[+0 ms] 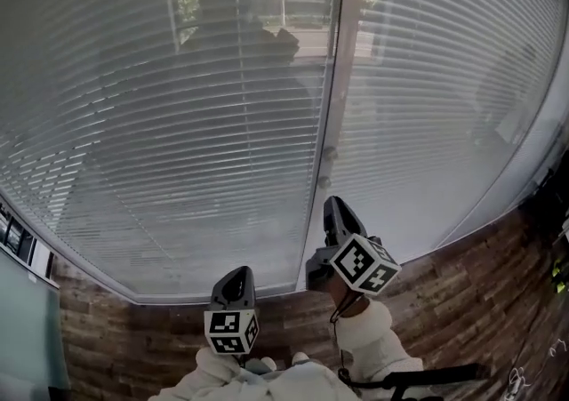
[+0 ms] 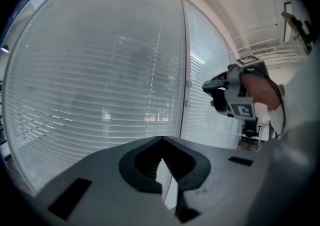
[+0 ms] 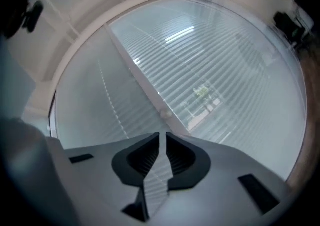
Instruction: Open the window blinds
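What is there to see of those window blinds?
The window blinds hang fully lowered in two panels, left and right of a pale upright frame post. Their thin horizontal slats look like pale grey metal or plastic and are tilted nearly shut, so only faint greenery shows through. A thin cord runs down the left panel. A dark reflection lies over them, so glass seems to stand in front. Nothing touches them.

Soft grey daylight comes at you through the blinds (image 1: pixel 178 124). Your frames bow hard at the edges; gripper views go dark at corners, slightly blurred.
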